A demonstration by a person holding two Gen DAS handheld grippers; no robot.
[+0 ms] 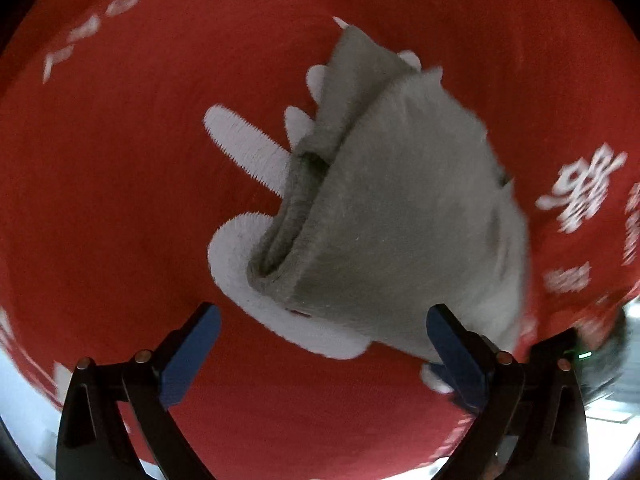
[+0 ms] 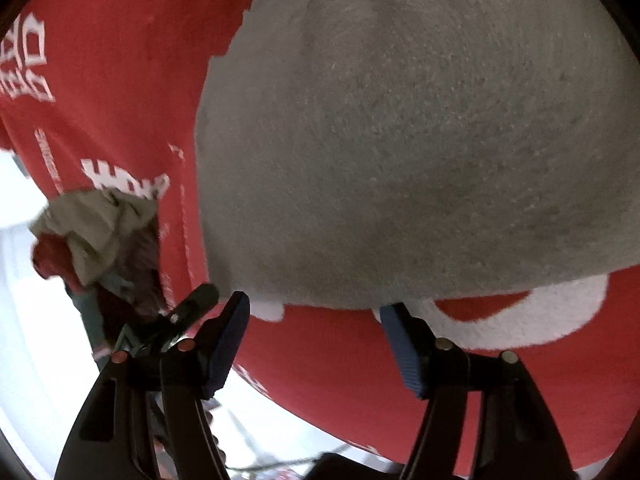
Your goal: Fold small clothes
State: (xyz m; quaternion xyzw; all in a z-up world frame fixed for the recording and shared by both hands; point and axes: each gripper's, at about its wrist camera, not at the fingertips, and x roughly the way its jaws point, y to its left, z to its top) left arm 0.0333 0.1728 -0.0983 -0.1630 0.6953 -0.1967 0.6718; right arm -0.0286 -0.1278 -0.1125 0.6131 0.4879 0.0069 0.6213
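A small grey fleece garment (image 1: 400, 216) lies folded on a red cloth (image 1: 120, 180) with white print. In the left wrist view its open hem faces left and my left gripper (image 1: 324, 324) hangs open just above its near edge, holding nothing. In the right wrist view the grey garment (image 2: 420, 132) fills most of the frame. My right gripper (image 2: 316, 316) is open at its near edge, blue pads apart, empty.
A pile of other small clothes (image 2: 96, 232), beige, red and teal, lies at the left edge of the red cloth (image 2: 120, 80). A white surface (image 2: 24, 320) shows beyond the cloth. The other gripper's black body (image 2: 192, 304) shows at lower left.
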